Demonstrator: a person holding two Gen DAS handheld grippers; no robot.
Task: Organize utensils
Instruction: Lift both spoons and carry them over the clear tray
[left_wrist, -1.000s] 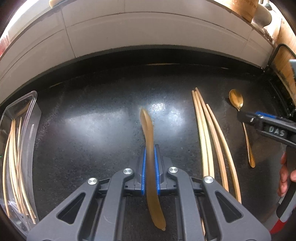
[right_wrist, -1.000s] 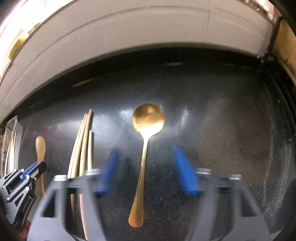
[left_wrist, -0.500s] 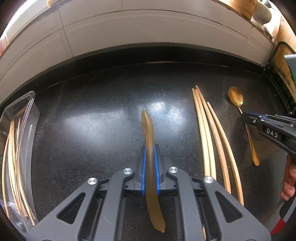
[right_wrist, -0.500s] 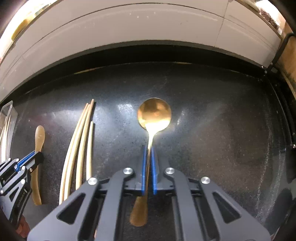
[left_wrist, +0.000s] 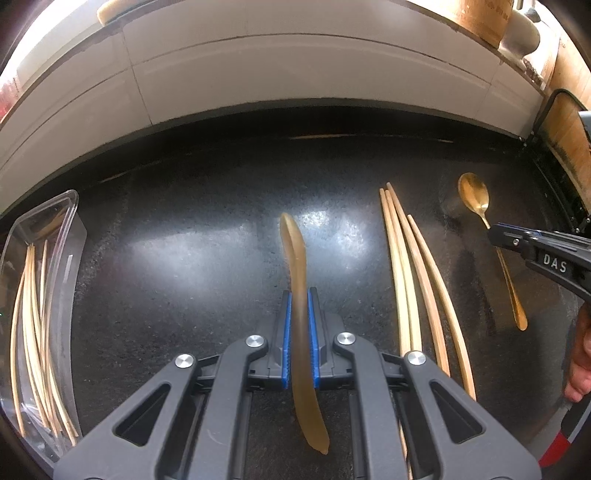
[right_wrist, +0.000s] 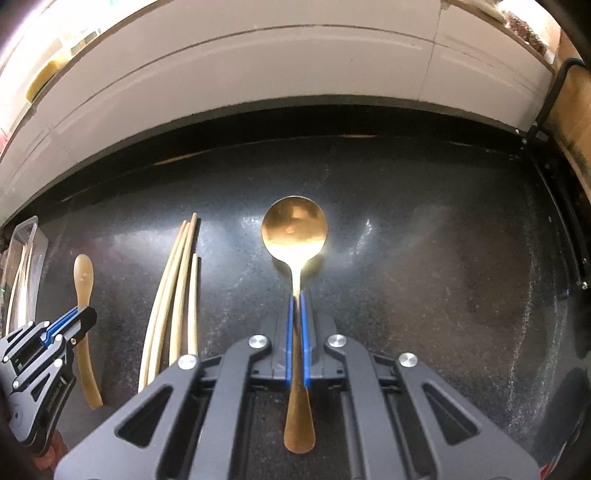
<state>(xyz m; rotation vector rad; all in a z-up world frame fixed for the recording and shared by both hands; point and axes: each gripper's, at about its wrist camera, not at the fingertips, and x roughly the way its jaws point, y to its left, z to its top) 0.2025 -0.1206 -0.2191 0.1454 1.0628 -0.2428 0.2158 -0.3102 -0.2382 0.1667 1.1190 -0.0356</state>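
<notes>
A: What is the left gripper holding?

B: A brown spoon. The blue pads pinch its handle from both sides. The spoon runs long-ways straight out from the gripper. Its bowl points away, toward the white wall, and its handle end points back toward the camera.

A: And the right gripper?

B: It is squeezed tight on the thin handle of a gold spoon. That spoon lines up with the gripper too. Its round bowl is at the far end, over the black counter, and the wide handle tip sticks out the back.

A: What lies between the two spoons?

B: A bunch of chopsticks on the counter. They also point away toward the wall, close side by side.

A: Anything else?

B: A clear tray sits at the far left. More chopsticks lie in it, long-ways.
</notes>
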